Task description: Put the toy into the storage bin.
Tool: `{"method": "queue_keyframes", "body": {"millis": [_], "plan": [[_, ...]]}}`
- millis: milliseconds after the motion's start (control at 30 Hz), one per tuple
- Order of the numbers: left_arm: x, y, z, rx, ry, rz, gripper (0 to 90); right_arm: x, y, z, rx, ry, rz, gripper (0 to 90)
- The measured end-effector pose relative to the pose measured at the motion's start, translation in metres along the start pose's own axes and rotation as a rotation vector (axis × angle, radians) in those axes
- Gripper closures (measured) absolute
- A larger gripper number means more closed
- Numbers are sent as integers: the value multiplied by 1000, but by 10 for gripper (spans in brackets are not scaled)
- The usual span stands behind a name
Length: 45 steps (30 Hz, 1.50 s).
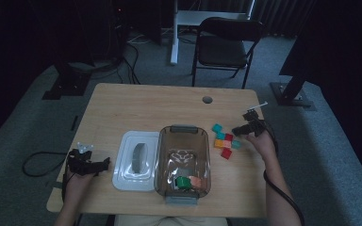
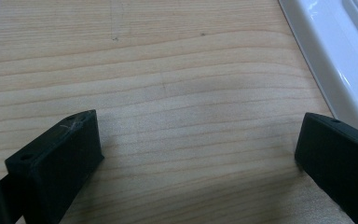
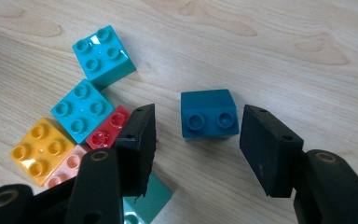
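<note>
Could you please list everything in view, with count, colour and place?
Table: one, light wood, centre.
Box: one, clear brown, mid-table.
Lid: one, white with a grey handle, left of the box.
Blocks in box: at least two, green and salmon, near end.
Loose blocks: about seven; teal, yellow, red and pink; right of the box.
Dark teal block: one, on its side, ahead of the right tongs.
Chair: one, black, beyond the table.
Left tongs: open over bare table.
Right tongs: open, nothing gripped.
</note>
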<state>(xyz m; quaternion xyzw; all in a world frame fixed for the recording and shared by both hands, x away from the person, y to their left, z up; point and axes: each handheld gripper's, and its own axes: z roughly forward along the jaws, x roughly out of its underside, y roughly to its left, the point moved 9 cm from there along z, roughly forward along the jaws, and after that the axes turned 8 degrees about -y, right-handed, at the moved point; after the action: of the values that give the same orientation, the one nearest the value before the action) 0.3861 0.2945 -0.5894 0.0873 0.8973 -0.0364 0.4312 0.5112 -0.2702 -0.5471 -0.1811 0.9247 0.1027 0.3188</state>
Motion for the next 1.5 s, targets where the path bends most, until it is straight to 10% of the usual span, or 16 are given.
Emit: {"method": "queue_keyframes", "body": {"millis": [900, 1500], "plan": [[0, 0, 0, 1, 1, 2, 9, 12, -7, 22, 18, 84, -26, 583], [0, 0, 0, 1, 1, 2, 9, 6, 12, -20, -33, 34, -85, 586]]}}
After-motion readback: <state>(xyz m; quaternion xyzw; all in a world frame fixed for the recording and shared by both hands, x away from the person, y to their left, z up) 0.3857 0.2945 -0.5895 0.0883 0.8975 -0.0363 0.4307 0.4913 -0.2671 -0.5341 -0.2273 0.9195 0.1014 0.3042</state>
